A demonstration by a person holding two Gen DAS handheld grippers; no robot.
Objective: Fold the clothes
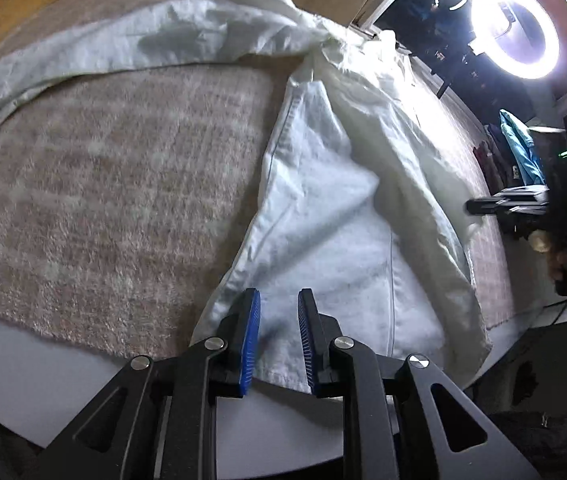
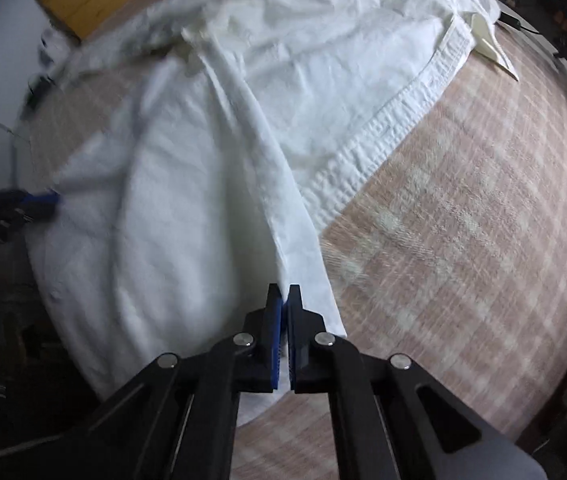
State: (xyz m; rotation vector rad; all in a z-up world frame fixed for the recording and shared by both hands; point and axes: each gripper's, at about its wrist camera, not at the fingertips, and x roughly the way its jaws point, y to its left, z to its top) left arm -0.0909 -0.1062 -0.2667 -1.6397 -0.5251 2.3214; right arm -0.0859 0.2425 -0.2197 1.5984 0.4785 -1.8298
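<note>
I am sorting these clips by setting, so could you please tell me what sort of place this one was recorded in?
Probably a room at home set up for recording: a white garment lies on a pinkish checked blanket, a ring light glows near a dark window, and more clothes hang behind.

The white garment (image 2: 211,184) was matt woven cloth, creased, with a thick stitched hem. Under it lay a fuzzy pinkish blanket (image 1: 115,184). Both grippers were matt black plastic with ribbed blue pads (image 1: 252,340) and shiny metal rivets (image 2: 325,338).
</note>
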